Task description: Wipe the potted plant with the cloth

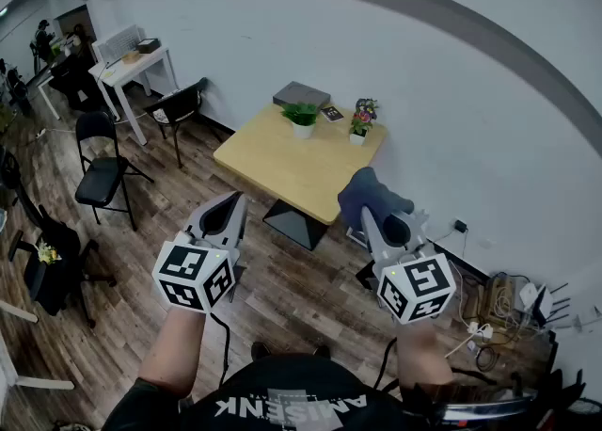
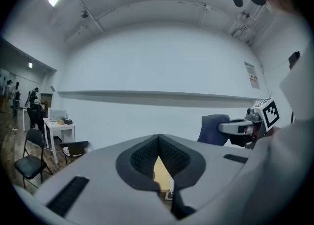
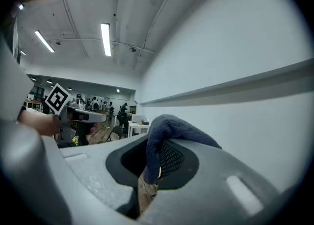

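Note:
A green potted plant (image 1: 301,119) in a white pot stands at the far side of the wooden table (image 1: 301,170), and a small flowering plant (image 1: 361,123) stands to its right. My right gripper (image 1: 370,201) is shut on a dark blue cloth (image 1: 369,189), held in the air over the table's near right corner. The right gripper view shows the cloth (image 3: 171,130) draped over the jaws. My left gripper (image 1: 235,205) hovers left of the table, shut and holding nothing. In the left gripper view its pads (image 2: 147,155) meet at the tip, and the cloth (image 2: 213,128) shows to the right.
A dark grey box (image 1: 301,93) and a small card lie at the table's back. Black chairs (image 1: 103,170) and a white side table (image 1: 132,67) stand at the left. Cables and power strips (image 1: 499,311) lie on the wooden floor at the right, by the white wall.

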{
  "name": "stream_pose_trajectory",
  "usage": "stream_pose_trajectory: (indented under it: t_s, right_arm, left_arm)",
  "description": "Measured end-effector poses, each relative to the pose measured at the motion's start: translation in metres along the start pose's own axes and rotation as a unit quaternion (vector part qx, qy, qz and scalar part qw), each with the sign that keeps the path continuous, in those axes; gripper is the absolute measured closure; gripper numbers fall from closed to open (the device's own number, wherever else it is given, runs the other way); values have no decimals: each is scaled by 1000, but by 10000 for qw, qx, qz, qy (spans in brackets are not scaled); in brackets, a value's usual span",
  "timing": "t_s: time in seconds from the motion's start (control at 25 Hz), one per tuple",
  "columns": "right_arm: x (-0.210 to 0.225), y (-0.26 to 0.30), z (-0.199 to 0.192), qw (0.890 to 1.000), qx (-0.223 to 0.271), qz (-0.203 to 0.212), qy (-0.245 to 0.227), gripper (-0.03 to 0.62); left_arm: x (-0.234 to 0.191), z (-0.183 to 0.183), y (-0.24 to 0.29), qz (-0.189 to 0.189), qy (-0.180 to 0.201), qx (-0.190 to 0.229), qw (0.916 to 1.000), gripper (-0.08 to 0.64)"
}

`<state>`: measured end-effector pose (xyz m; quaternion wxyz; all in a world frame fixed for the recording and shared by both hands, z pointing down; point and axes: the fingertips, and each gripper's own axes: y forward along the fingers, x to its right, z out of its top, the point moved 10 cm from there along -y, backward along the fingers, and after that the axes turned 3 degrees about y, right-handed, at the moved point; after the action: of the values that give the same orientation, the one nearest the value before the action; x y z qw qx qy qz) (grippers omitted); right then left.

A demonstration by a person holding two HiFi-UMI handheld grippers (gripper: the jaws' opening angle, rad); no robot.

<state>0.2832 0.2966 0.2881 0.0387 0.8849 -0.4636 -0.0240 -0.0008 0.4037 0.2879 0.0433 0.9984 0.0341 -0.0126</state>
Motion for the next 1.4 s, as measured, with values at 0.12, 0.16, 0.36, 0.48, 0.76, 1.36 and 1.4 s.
stream_pose_trajectory:
  t_s: [0.12, 0.16, 0.36, 0.48, 0.76, 1.36, 1.4]
  right_arm:
    - [1, 3, -1, 9999, 32, 21, 121, 565]
    - [2, 3, -1, 9998, 56, 32, 164, 565]
    - [-2, 6, 0, 10000, 50, 49, 7, 565]
    - [-6, 11, -1, 9999, 91, 115, 68, 565]
    - [-21, 26, -2, 9999, 88, 67, 130, 565]
    - [-69, 72, -6, 9999, 145, -17, 57, 565]
    - [-70, 76, -6, 9999, 135, -2, 54, 565]
  left_arm:
    - [-4, 0, 1, 4, -25, 6, 10000, 558]
    - [-4, 0, 1, 5, -29, 7, 10000, 558]
    - [-7, 0, 0, 16, -33, 11, 10000, 558]
    - [-12, 0, 0, 17, -56, 25, 10000, 558]
    - [-32, -3, -9, -95, -138, 58, 9998, 558]
    - [-103, -13, -22, -308, -82, 75, 9995, 558]
    - [-107, -14, -21, -310, -112, 88, 9994, 558]
